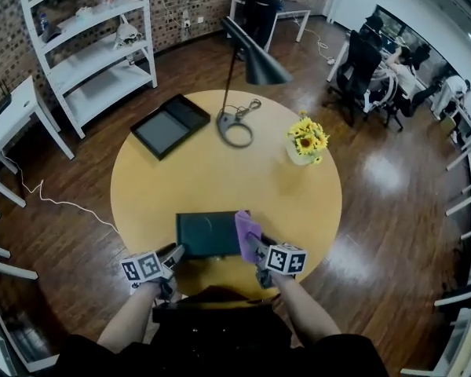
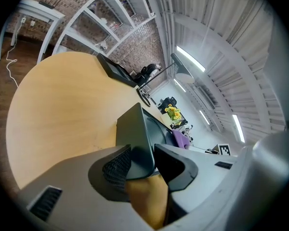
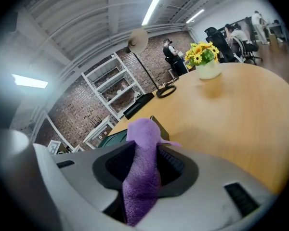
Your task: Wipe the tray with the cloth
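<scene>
A dark green tray lies on the round wooden table near its front edge. My left gripper is shut on the tray's near left corner; in the left gripper view the tray's rim sits pinched between the jaws. A purple cloth hangs over the tray's right edge, with my right gripper shut on it. In the right gripper view the cloth fills the gap between the jaws, and the tray shows just beyond it.
A second dark tray lies at the table's far left. A black lamp's base stands at the far middle. A vase of yellow flowers stands at the right. White shelves stand beyond the table.
</scene>
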The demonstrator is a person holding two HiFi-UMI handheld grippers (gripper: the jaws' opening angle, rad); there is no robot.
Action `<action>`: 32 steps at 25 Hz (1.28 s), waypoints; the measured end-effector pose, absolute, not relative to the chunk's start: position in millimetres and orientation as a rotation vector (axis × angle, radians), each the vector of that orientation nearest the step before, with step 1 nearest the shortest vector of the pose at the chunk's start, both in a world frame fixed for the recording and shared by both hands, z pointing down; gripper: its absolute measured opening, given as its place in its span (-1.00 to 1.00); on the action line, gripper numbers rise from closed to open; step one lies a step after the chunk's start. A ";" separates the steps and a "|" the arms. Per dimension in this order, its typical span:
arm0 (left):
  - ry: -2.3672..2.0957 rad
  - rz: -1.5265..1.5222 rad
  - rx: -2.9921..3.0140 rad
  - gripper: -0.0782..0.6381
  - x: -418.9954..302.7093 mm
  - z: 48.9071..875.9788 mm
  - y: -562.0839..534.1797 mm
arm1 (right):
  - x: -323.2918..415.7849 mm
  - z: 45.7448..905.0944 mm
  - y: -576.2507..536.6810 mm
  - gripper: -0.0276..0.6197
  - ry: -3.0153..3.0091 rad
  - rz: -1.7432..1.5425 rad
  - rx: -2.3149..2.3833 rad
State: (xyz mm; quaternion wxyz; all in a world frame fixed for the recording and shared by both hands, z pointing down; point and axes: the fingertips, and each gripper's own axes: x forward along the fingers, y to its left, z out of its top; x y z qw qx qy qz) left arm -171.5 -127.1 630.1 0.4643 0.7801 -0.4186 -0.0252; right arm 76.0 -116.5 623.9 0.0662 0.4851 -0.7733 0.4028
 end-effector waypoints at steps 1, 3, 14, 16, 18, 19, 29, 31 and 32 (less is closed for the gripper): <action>-1.023 -0.064 1.918 -0.38 -170.7 630.3 -127.1 | 76.4 623.3 -112.6 -0.51 -2.338 1.225 1.464; -1.003 -0.070 1.915 -0.37 -168.0 631.4 -126.5 | 78.5 623.7 -104.2 -0.51 -2.338 1.242 1.476; -1.148 -0.189 2.175 -0.40 -215.4 573.1 -247.3 | 75.1 628.8 -79.0 -0.49 -2.320 1.315 1.610; -1.068 -0.007 2.191 -0.40 -189.3 593.7 -260.6 | 74.8 629.6 -73.6 -0.49 -2.314 1.377 1.656; -0.992 0.168 2.184 -0.39 -165.3 613.7 -265.0 | 77.1 631.1 -71.2 -0.48 -2.317 1.387 1.702; -0.962 0.225 2.174 -0.39 -156.9 620.4 -265.4 | 78.6 631.8 -71.1 -0.48 -2.321 1.365 1.722; -1.011 -0.035 1.986 -0.47 -161.0 619.6 -240.9 | 78.0 635.0 -84.6 -0.45 -2.464 1.229 1.605; -1.072 -0.073 1.960 -0.47 -165.8 619.0 -237.7 | 78.9 633.8 -93.3 -0.45 -2.486 1.190 1.527; -1.098 -0.082 1.952 -0.47 -167.9 618.7 -235.8 | 79.7 633.1 -98.0 -0.45 -2.498 1.165 1.489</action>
